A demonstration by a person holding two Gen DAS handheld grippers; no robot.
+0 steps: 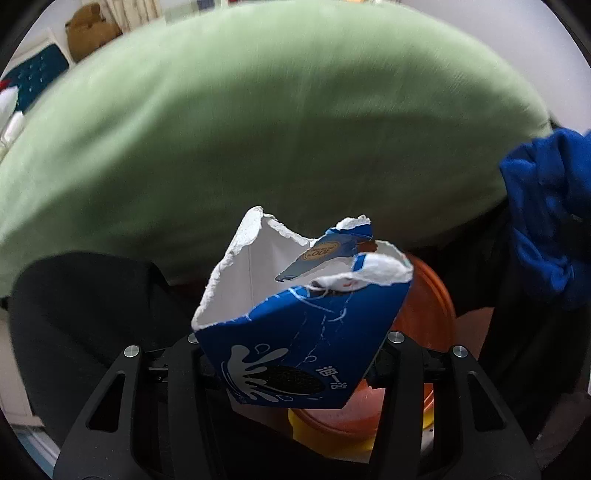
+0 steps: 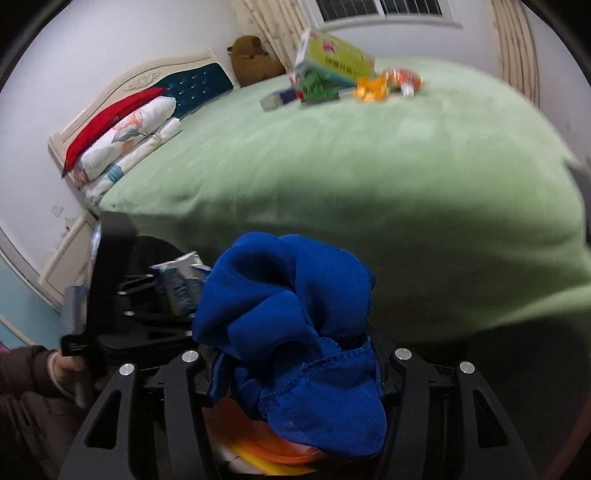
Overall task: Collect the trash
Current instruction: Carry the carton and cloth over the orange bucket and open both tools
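My left gripper [image 1: 291, 369] is shut on a torn blue and white cookie box [image 1: 295, 325] and holds it over an orange bin [image 1: 424, 317] beside the green bed. My right gripper [image 2: 295, 373] is shut on a crumpled blue cloth [image 2: 295, 325], also above the orange bin [image 2: 273, 454]. The cloth shows at the right edge of the left wrist view [image 1: 550, 221]. The left gripper with its box shows at the left of the right wrist view [image 2: 177, 284]. More trash, a green box [image 2: 332, 62] and orange wrappers [image 2: 384, 83], lies on the far side of the bed.
The green bed [image 2: 369, 166] fills the area ahead. Pillows [image 2: 125, 133] and a headboard [image 2: 122, 92] stand at its left end, with a brown plush toy [image 2: 251, 55] in the corner. A curtained window [image 2: 369, 7] is behind.
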